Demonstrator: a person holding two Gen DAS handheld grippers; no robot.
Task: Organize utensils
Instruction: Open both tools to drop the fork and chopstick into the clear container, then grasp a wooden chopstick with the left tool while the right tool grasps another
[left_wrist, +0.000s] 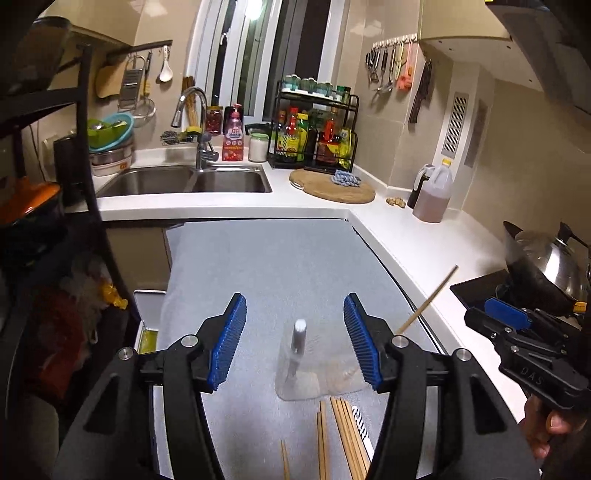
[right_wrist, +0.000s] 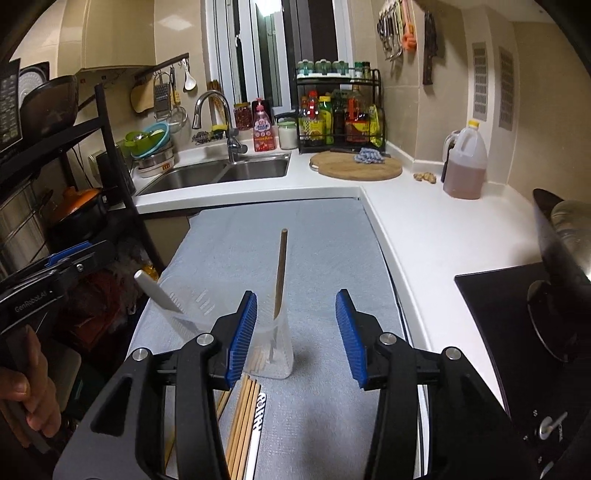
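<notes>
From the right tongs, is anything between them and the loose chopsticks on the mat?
Nothing visible blocks them. The chopsticks lie flat on the mat, just below the open right tongs. The clear cup, holding one chopstick, stands just beyond them.

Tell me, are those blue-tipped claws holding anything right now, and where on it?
Nothing. The left gripper and right gripper both stand open; the white utensil and wooden chopstick stand loose in clear cups.

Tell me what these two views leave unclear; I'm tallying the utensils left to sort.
- Loose chopsticks: both wrist views, cut off by the bottom edge and the jaws; no count possible.
- White utensil in the clear cup: left view, blurred; type unclear.
- Second cup: right view, base behind the right gripper.
</notes>
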